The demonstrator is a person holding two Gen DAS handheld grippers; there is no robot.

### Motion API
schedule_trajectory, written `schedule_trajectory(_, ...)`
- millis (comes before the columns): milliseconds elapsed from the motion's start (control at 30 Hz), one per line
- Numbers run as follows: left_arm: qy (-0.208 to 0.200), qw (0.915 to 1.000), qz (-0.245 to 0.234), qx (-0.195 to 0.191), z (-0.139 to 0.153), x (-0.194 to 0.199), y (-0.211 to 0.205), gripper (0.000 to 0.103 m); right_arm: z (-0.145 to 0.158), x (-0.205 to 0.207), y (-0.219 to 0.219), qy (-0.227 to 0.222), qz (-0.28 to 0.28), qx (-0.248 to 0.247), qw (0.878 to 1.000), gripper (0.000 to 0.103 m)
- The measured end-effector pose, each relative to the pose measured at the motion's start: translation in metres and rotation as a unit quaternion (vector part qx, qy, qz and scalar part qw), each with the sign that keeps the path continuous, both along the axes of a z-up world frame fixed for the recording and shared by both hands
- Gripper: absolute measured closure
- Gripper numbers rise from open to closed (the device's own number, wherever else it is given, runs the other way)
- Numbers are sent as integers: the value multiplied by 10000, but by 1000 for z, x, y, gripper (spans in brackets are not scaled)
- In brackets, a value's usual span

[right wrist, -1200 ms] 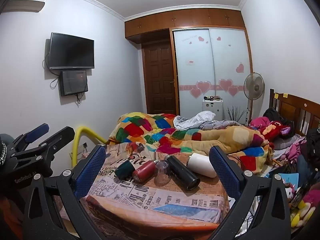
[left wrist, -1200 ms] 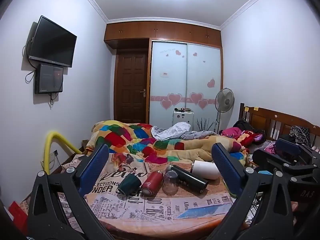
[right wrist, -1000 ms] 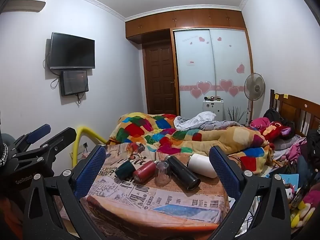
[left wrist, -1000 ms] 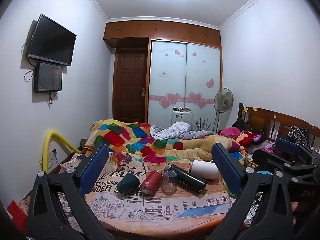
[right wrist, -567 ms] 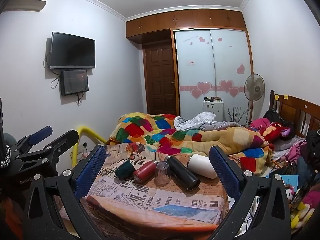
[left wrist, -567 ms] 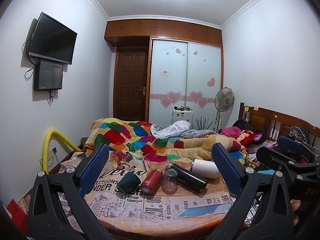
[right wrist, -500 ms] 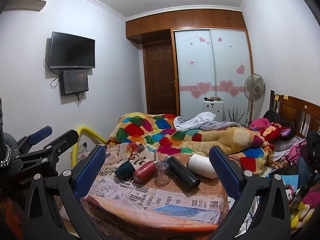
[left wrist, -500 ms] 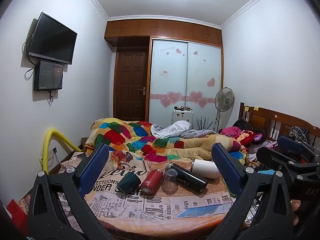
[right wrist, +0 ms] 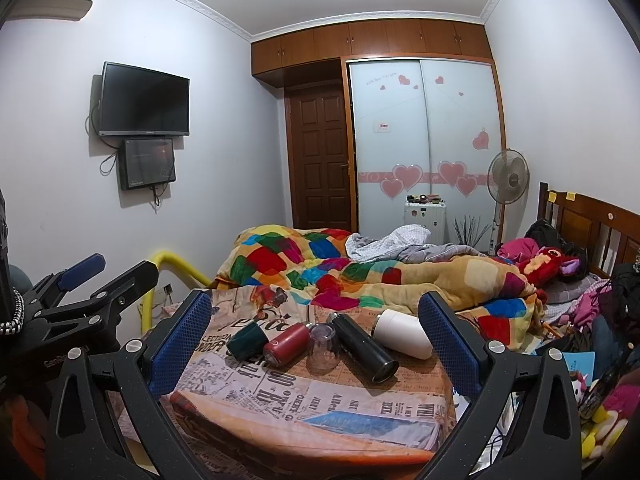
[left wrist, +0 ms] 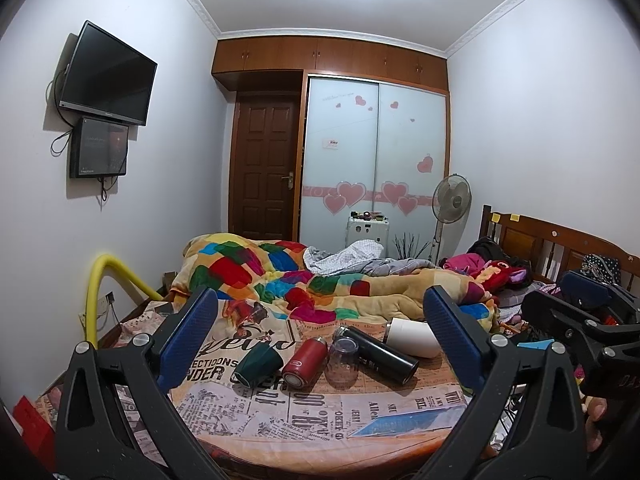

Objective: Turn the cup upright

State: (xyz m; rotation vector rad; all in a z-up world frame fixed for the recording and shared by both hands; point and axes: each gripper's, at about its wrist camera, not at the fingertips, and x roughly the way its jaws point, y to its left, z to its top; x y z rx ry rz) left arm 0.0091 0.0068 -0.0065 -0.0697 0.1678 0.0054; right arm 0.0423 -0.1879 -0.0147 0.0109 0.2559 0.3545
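Note:
Several cups lie on a newspaper-print table (left wrist: 312, 412) (right wrist: 320, 404): a dark green cup (left wrist: 258, 366) (right wrist: 247, 340), a red flask (left wrist: 305, 364) (right wrist: 287, 343), a black flask (left wrist: 380, 354) (right wrist: 364, 346) and a white cup (left wrist: 412, 342) (right wrist: 402, 338), all on their sides. A clear glass (left wrist: 342, 366) (right wrist: 322, 346) stands mouth down among them. My left gripper (left wrist: 320, 344) is open and empty, held back from the table. My right gripper (right wrist: 316, 344) is open and empty too, also short of the cups.
A bed with a patchwork quilt (left wrist: 280, 276) lies right behind the table. A yellow tube (left wrist: 100, 292) arcs at the left. The other gripper shows at each view's edge (left wrist: 580, 320) (right wrist: 80, 304). Clutter and toys (right wrist: 600, 392) sit at the right.
Both grippers have barely drifted; the cups have not moved and both stay open.

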Motion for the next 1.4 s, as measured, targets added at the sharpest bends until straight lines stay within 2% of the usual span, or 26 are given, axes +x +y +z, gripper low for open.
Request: schedule_trajectory(1400, -44, 10000, 15, 4, 4, 3, 3, 0, 0, 3, -5, -36, 0, -20, 10000, 0)
